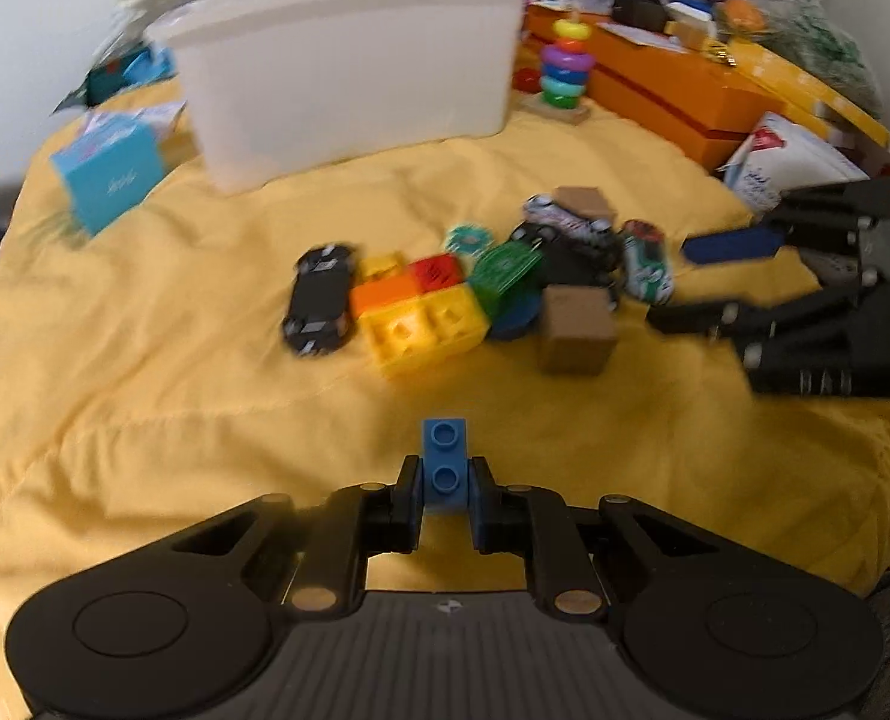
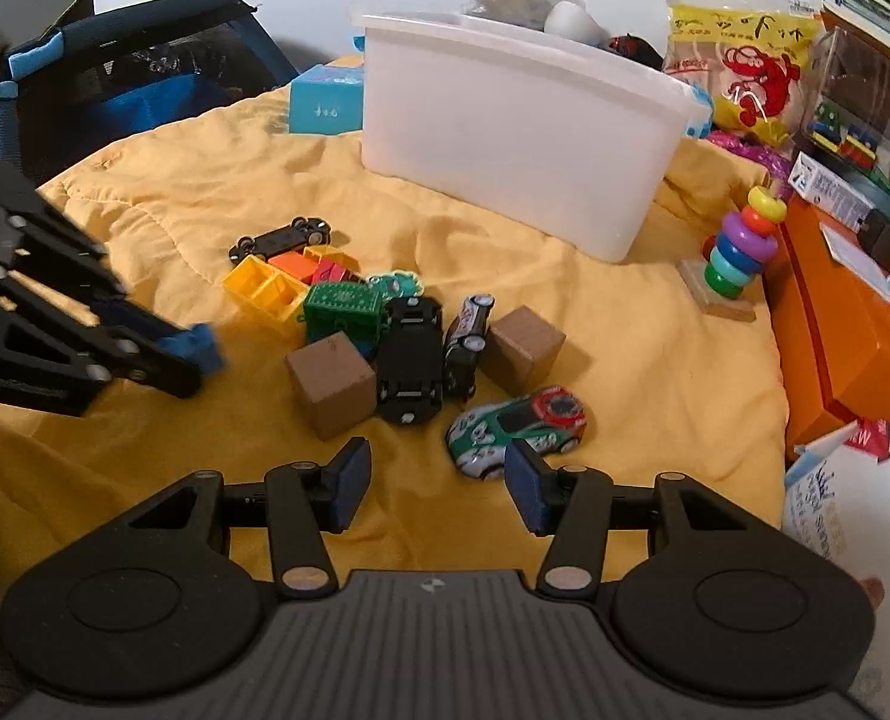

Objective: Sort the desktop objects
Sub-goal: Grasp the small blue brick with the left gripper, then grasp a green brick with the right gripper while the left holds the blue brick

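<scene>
The left tongs (image 1: 445,480) gripped the blue brick (image 1: 444,450); the white bin (image 1: 349,60) lay far ahead, while the right tongs (image 2: 439,480) stood open and empty.

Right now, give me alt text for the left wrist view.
The left gripper is shut on a small blue brick above a yellow cloth. Beyond lie toy cars, blocks and a white bin.

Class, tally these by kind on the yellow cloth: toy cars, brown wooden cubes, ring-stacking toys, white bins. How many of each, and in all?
Toy cars: 4
Brown wooden cubes: 2
Ring-stacking toys: 1
White bins: 1
Total: 8
</scene>
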The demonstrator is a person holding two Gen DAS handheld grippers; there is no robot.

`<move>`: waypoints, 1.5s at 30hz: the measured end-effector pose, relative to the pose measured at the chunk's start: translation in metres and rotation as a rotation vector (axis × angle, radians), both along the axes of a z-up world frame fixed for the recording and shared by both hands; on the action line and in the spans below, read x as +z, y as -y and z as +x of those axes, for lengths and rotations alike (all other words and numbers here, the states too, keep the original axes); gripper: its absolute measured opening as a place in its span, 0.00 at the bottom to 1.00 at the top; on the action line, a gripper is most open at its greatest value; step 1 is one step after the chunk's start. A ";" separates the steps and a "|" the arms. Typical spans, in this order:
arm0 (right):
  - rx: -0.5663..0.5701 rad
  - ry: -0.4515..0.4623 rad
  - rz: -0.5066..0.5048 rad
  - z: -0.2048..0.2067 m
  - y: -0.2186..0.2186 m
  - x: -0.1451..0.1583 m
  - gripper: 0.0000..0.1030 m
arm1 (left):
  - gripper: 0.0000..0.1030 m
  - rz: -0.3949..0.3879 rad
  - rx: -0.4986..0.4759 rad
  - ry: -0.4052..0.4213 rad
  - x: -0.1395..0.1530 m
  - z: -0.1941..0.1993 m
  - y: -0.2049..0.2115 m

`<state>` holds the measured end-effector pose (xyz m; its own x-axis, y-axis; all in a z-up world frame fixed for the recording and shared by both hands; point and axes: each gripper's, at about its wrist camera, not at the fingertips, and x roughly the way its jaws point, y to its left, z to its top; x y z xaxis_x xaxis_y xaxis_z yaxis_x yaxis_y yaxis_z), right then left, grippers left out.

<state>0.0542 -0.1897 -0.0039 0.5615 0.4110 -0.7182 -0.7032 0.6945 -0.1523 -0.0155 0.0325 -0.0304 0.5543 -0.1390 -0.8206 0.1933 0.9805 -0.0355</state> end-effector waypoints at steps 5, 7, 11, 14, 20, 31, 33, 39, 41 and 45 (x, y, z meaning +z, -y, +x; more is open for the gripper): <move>-0.047 0.015 0.024 0.019 -0.003 0.008 0.49 | 0.17 0.002 0.002 0.010 -0.002 -0.004 0.000; -0.036 0.022 0.026 0.025 -0.010 0.012 0.46 | 0.18 0.007 -0.001 0.012 -0.002 -0.005 0.002; 0.045 -0.001 0.097 0.018 -0.021 0.023 0.44 | 0.18 0.013 -0.007 0.018 -0.003 -0.005 0.004; 0.145 -0.024 0.113 0.009 -0.038 0.026 0.43 | 0.18 0.015 -0.012 0.020 -0.003 -0.006 0.004; 0.209 -0.029 0.035 0.000 -0.070 0.016 0.38 | 0.18 0.015 -0.011 0.019 -0.003 -0.009 0.001; 0.243 -0.176 0.089 0.046 -0.061 0.007 0.42 | 0.18 0.009 -0.024 0.020 -0.004 -0.009 -0.001; 0.272 -0.173 0.062 0.034 -0.062 0.004 0.42 | 0.18 0.004 -0.023 0.020 -0.004 -0.009 -0.001; 0.282 -0.116 0.020 0.014 -0.058 0.006 0.39 | 0.18 0.000 -0.019 0.019 -0.004 -0.008 -0.001; 0.271 -0.078 0.027 0.007 -0.051 0.015 0.39 | 0.18 -0.002 -0.019 0.018 -0.004 -0.007 -0.001; 0.218 -0.015 0.094 -0.010 -0.019 0.036 0.40 | 0.18 -0.010 -0.011 0.017 -0.003 -0.007 -0.001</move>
